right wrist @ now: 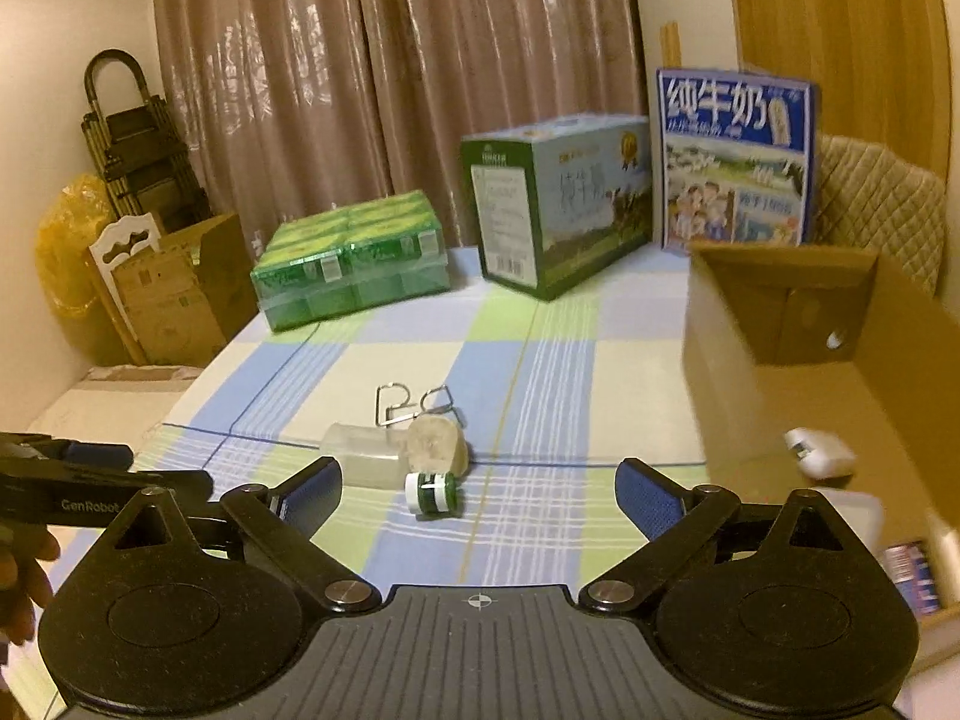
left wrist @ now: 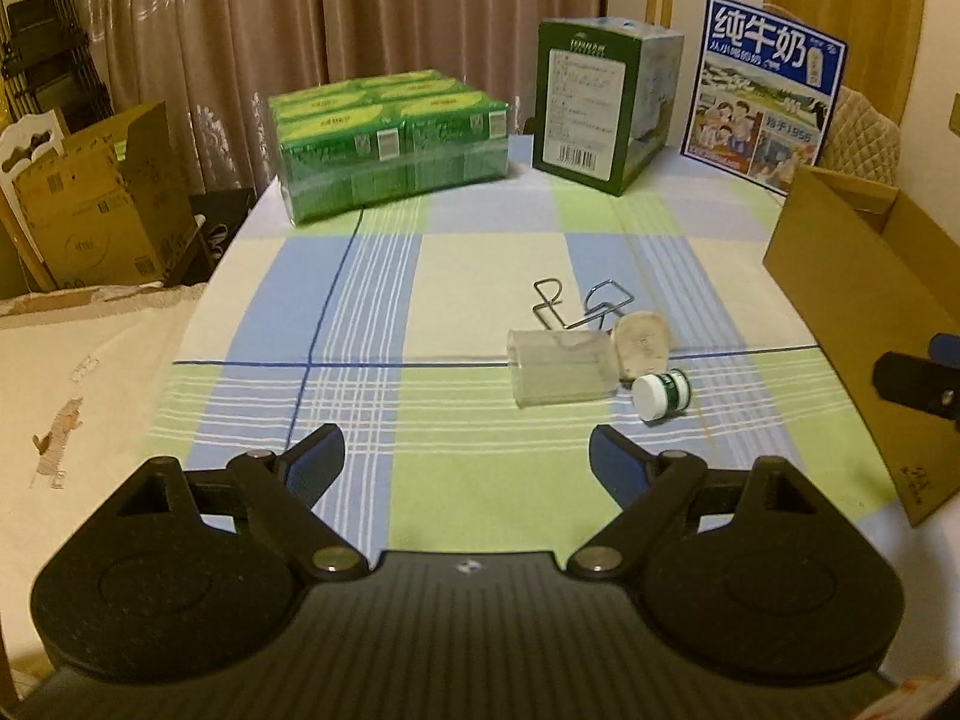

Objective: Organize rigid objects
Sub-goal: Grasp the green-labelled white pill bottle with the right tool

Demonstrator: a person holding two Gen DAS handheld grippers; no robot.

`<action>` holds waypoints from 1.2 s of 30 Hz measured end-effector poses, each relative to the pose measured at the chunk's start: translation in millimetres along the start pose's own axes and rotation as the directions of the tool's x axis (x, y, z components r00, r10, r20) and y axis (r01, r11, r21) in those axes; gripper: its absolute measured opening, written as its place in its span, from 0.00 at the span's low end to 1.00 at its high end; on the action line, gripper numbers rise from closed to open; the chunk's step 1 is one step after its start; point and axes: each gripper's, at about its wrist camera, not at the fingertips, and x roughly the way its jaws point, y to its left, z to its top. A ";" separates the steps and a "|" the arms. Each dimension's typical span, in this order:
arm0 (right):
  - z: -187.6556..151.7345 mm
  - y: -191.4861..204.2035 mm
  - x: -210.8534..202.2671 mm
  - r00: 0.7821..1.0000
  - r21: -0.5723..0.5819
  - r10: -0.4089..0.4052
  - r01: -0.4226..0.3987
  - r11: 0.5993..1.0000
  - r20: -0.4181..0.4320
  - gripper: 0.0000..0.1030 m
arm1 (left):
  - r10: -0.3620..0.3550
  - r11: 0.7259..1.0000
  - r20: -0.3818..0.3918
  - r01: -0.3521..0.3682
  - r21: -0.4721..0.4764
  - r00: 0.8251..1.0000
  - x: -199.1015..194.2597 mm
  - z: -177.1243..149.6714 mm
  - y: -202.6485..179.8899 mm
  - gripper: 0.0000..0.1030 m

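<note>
Left gripper: jaws spread wide, nothing between them, above the near part of the checked tablecloth. Toward the far left corner, a shrink-wrapped pack of green cartons; toward the far edge's middle, an upright green box; beside it, a blue milk carton case. Mid-table cluster, touching or nearly so: wire puzzle pieces, clear plastic case, pale stone-like piece, small green bottle with white cap lying on its side. Right gripper: jaws likewise apart and empty, just short of the bottle. Right edge: open cardboard box holding a white object.
</note>
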 end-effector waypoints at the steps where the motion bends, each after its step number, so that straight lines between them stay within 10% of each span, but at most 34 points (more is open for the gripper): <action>1: -1.3 1.1 7.5 1.000 0.000 0.003 -0.003 1.000 -0.002 0.92 | 0.001 1.000 0.009 -0.001 -0.002 1.000 7.1 -1.0 0.4 0.83; 12: -19.7 9.8 78.4 0.999 -0.071 0.015 -0.018 0.997 -0.040 0.90 | -0.006 1.000 0.014 0.006 -0.022 1.000 58.8 11.1 15.2 0.83; 36: -37.5 26.8 157.0 0.992 -0.167 -0.003 -0.018 0.986 -0.125 0.29 | -0.040 0.999 0.000 0.040 -0.018 0.999 85.9 19.9 19.1 0.82</action>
